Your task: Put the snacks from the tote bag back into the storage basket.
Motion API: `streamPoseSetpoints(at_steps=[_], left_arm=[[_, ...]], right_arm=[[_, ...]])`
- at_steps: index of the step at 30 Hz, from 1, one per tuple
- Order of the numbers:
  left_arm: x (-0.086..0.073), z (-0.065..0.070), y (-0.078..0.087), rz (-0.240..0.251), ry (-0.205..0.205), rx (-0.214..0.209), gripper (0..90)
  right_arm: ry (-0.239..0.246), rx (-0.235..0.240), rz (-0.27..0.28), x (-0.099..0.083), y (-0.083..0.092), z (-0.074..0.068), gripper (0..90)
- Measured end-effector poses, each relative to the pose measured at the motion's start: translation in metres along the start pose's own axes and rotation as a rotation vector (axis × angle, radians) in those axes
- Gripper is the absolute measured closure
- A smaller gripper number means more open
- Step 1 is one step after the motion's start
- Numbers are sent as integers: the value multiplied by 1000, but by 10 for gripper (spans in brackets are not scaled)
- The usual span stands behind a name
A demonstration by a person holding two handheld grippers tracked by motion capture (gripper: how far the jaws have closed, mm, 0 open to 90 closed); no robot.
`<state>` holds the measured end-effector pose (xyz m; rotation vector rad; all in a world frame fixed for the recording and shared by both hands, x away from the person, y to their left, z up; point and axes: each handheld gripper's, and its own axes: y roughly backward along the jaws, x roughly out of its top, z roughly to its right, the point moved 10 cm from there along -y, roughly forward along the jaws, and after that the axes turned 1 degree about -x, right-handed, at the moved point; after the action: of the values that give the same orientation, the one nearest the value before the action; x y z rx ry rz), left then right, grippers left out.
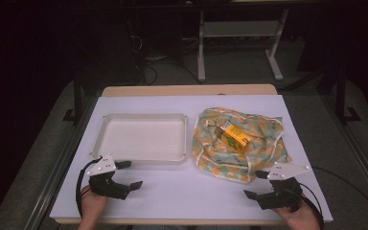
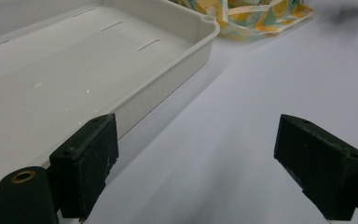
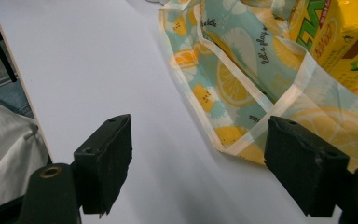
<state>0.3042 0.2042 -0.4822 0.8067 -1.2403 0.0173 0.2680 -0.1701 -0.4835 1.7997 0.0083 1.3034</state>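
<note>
Near edge of the bench [image 1: 172,201]: both hands low, each with a hand-held gripper. Right hand-held gripper [image 1: 261,184] released, jaws spread wide with nothing between them; in the right gripper view its right jaw sits just over the hem of the lemon-print cloth bag [image 3: 242,93], not pinching it. Left hand-held gripper [image 1: 127,175] likewise released and empty, parked just beside the near wall of the white tray [image 1: 143,158]. Farther out, the bag lies crumpled right of the tray, and the yellow drink carton [image 1: 235,136] rests in its folds, long axis running diagonally, near-right to far-left. The carton lies ahead and slightly left of the right hand-held gripper, clearly the nearer one; the left stands well apart, with the tray corner between.
</note>
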Motion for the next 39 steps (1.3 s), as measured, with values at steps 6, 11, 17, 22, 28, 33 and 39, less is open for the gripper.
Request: streamPoseSetpoints(at_steps=[6,11,17,22,28,33,39], left_arm=[[0,0,0,1,0,-1,135],[0,0,0,1,-7,-1,135],[-1,-1,1,-2,0,3,135],[-2,-3,3,-3,-5,6,135],[-1,-1,1,5,9,5,135],[-1,-3,2,3,12,14,135],[-2,-4,3,6,11,14,135]], right_arm=[[14,3,-12,0,-2,-2,232],[15,13,-9,3,-1,-3,222],[-10,50,-1,17,0,7,210],[-11,51,-13,23,0,15,210],[6,29,-28,28,1,22,204],[38,19,-36,39,0,27,235],[38,5,-51,48,-5,38,236]])
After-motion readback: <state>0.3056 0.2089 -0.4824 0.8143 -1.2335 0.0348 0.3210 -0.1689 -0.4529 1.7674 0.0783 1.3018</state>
